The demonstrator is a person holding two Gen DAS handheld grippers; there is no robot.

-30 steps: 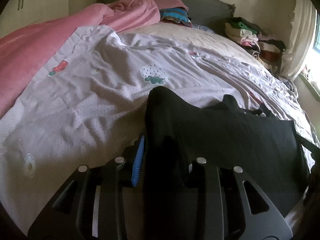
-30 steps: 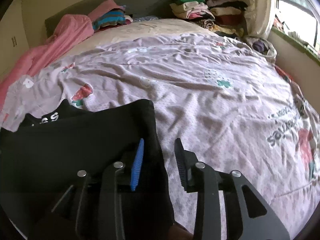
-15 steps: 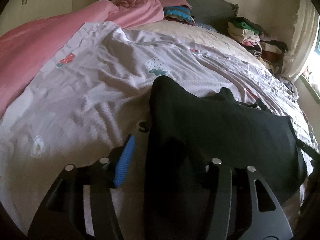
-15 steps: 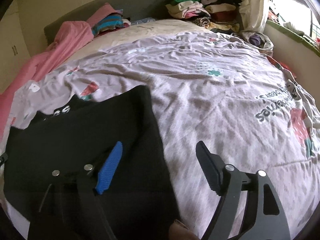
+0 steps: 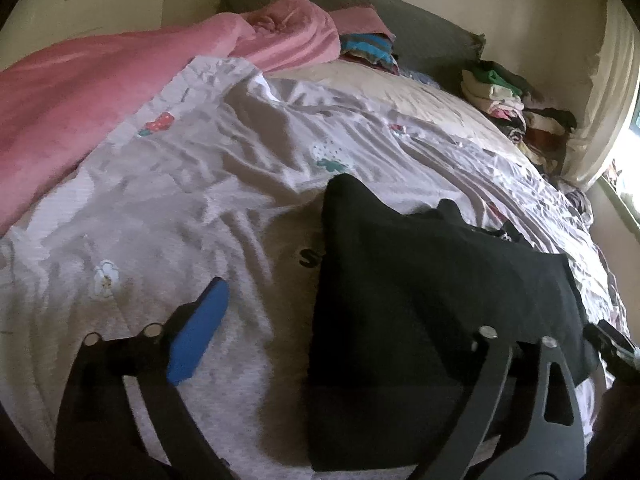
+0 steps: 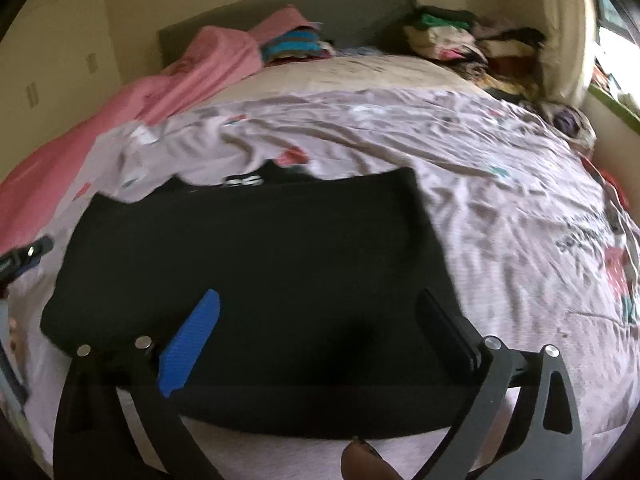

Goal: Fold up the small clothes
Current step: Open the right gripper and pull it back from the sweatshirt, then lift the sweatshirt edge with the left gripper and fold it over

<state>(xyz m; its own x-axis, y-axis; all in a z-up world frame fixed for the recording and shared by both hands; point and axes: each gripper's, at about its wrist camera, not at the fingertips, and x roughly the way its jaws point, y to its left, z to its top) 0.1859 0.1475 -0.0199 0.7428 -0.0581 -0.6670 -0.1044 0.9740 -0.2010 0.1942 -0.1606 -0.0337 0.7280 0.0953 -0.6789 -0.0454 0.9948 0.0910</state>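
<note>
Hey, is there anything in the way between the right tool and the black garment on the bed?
Nothing visible. The right tool hangs open directly over the black garment, its jaws having just been opening, with only air between. The garment lies flat on the printed bedsheet.

The left gripper (image 5: pixel 340 320) has just been opening; its jaws stand wide, the blue pad (image 5: pixel 198 336) over bare sheet (image 5: pixel 180 200) and the other finger over the black garment (image 5: pixel 440 300), neither pressing on cloth. The garment lies folded flat near the bed's near edge, its left edge between the jaws. A pink blanket (image 5: pixel 80 96) covers the bed's left side. Stacked clothes (image 5: pixel 504 112) sit at the far right corner, by the headboard (image 5: pixel 420 36).
</note>
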